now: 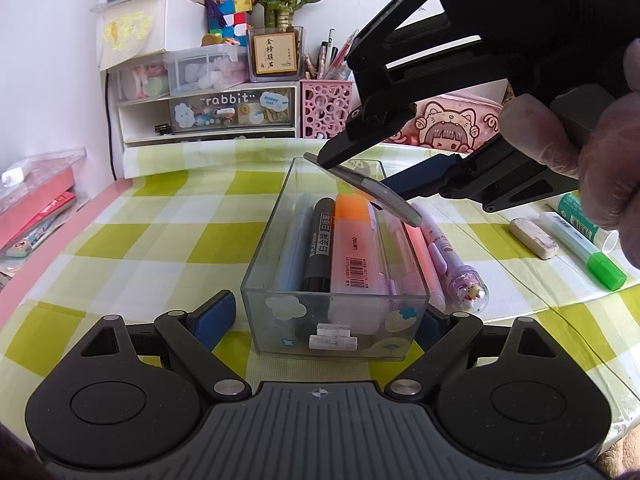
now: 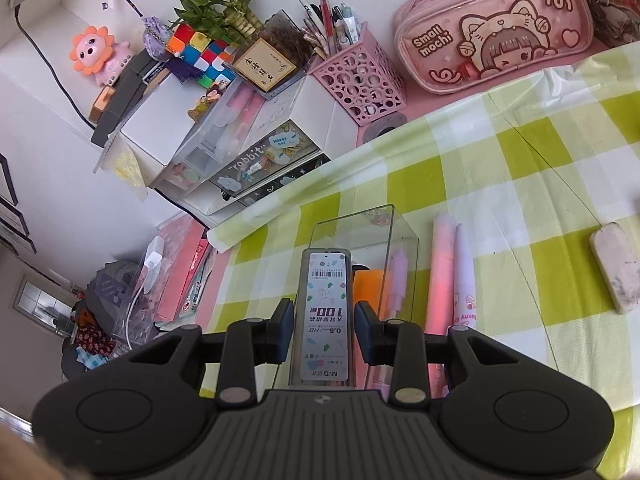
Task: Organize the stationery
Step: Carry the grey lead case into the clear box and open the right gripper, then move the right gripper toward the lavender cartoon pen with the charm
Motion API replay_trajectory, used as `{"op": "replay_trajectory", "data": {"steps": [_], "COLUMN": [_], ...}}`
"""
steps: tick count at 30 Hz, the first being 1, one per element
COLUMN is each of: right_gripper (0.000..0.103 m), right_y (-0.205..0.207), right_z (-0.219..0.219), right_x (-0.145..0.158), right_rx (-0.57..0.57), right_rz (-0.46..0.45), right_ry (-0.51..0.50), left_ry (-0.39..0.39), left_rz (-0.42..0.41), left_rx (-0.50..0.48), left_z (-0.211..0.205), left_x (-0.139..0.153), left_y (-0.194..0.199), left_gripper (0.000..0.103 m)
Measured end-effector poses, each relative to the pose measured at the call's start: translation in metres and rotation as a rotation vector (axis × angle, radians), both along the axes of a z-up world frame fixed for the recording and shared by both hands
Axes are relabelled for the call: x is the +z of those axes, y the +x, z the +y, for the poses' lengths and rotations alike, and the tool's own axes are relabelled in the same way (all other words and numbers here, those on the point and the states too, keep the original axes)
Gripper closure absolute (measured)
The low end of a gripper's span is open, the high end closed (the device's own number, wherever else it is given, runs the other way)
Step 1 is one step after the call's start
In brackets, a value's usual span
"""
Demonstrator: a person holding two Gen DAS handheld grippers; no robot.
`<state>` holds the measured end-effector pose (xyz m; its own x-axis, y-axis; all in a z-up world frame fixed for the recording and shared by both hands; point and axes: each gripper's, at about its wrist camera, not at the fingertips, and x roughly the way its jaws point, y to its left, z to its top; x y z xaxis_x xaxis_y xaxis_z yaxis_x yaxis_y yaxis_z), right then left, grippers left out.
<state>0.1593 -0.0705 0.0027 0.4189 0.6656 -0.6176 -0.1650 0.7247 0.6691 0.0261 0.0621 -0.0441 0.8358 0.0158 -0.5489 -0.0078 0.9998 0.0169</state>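
A clear box (image 1: 260, 312) stands on the checked cloth holding a blue-grey marker (image 1: 292, 240), a black marker (image 1: 320, 240) and an orange highlighter (image 1: 354, 248). My left gripper (image 1: 326, 316) straddles its near end, pads against the side walls. My right gripper (image 1: 368, 178) hangs over the box's far right, shut on a flat grey pencil-lead case (image 1: 384, 194) that tilts down toward the box. In the right wrist view the lead case (image 2: 324, 312) sits between the right gripper's (image 2: 324, 320) pads, above the box (image 2: 404, 232). A pink pen (image 2: 442, 272) and a purple pen (image 2: 466, 276) lie beside the box.
A worn eraser (image 1: 534, 238) and a green-capped glue stick (image 1: 580, 248) lie at the right. At the back stand a pink pen holder (image 1: 326, 108), a pink pencil case (image 2: 492, 28) and a white drawer unit (image 1: 208, 112). Books (image 1: 32, 208) are stacked at the left edge.
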Motion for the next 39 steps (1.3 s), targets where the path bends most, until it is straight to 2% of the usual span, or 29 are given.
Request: {"op": "replay_trajectory", "data": {"steps": [10,26,34,39], "right_gripper": [0.071,0.071,0.07,0.062], "right_y": [0.001,-0.002,-0.009,-0.015], "right_z": [0.007,0.004,-0.007,-0.019], "right_x": [-0.004,-0.001,0.009,0.011], "right_rx": [0.026,0.03,0.012,-0.027], "right_rz": [0.036,0.016,-0.039,-0.081], "right_ry": [0.024,0.023,-0.001,-0.049], "left_ry": [0.0,0.0,-0.002,-0.003], "left_rz": [0.0,-0.001,-0.003,-0.003], "left_rx": [0.0,0.0,-0.003,-0.004], "left_z": [0.0,0.0,0.001,0.001], "left_x": [0.0,0.0,0.0,0.0], "left_y": [0.0,0.0,0.001,0.002], "left_gripper": [0.016,0.016,0.016,0.016]}}
